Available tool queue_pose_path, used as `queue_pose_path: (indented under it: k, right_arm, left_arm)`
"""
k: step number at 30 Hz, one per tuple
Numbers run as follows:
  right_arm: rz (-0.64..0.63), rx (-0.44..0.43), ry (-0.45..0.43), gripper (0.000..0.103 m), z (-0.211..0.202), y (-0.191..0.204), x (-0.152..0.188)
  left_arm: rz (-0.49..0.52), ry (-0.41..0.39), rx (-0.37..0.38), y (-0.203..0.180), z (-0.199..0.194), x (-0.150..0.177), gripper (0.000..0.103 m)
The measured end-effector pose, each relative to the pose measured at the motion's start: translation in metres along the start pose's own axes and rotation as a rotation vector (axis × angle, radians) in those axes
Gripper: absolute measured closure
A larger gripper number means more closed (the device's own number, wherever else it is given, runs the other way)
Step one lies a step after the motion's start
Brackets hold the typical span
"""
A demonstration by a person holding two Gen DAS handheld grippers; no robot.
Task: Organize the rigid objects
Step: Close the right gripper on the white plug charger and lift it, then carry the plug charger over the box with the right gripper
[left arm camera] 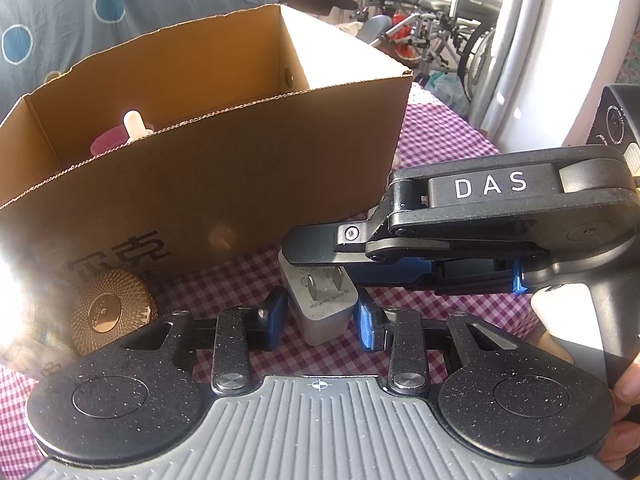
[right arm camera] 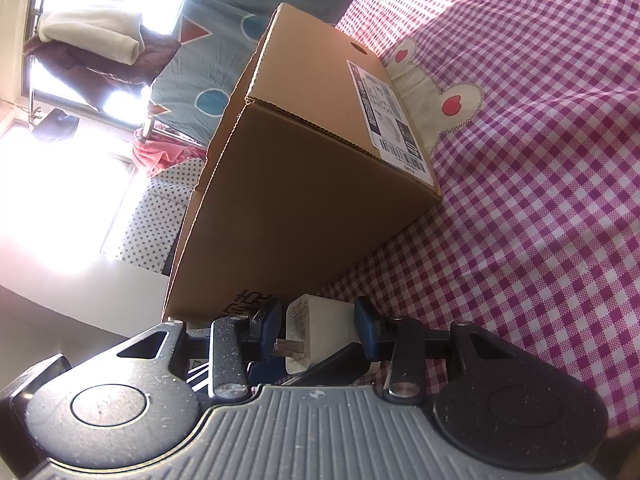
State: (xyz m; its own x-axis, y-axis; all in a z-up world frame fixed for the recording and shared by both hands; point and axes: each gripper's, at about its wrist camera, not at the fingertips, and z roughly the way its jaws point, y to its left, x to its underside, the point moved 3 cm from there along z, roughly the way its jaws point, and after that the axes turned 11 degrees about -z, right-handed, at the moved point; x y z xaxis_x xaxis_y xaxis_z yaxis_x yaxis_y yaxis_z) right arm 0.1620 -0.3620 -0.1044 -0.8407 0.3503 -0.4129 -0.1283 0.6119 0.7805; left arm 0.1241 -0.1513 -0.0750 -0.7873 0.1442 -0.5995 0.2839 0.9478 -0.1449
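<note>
A white plug-in charger (left arm camera: 323,314) stands low over the checked cloth, just in front of an open cardboard box (left arm camera: 208,184). Its two flat prongs face up toward the left wrist camera. My left gripper (left arm camera: 321,322) is shut on its two sides, blue pads against the white body. My right gripper (left arm camera: 332,264) reaches in from the right, turned on its side, one black finger lying over the charger's far top edge. In the right wrist view the charger (right arm camera: 320,322) sits between that gripper's (right arm camera: 318,320) pads, prongs pointing at the left pad, which seems to touch them.
Inside the box a pink item with a cream top (left arm camera: 132,126) shows above the wall. A round gold disc (left arm camera: 108,312) leans at the box's front left. Pink checked tablecloth (right arm camera: 520,200) spreads to the right. Wheelchairs (left arm camera: 440,12) stand behind. A hand (left arm camera: 628,384) holds the right tool.
</note>
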Motion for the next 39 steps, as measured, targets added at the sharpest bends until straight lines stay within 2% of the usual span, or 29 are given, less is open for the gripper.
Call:
queue_pose_path:
  k: [16,23,27,33,39]
  right_arm:
    - [-0.003,0.005,-0.002,0.058,-0.001,0.001,0.001]
    - [-0.020,0.016,-0.015,0.058,-0.010,0.013,0.001]
    - [-0.047,0.014,-0.030,0.058,-0.019,0.032,0.001]
    - [-0.142,-0.016,-0.077,0.057,-0.036,0.081,-0.012]
    - [-0.235,-0.067,-0.109,0.056,-0.039,0.133,-0.051]
  left_arm:
    - [0.006,-0.012,-0.012,-0.002,-0.002,0.004,0.070]
    - [-0.001,-0.035,0.002,0.001,-0.016,0.006,0.071]
    - [-0.007,-0.067,0.010,0.002,-0.036,0.005,0.071]
    - [-0.009,-0.143,0.014,0.006,-0.082,-0.010,0.071]
    - [-0.011,-0.220,0.017,0.019,-0.119,-0.052,0.071]
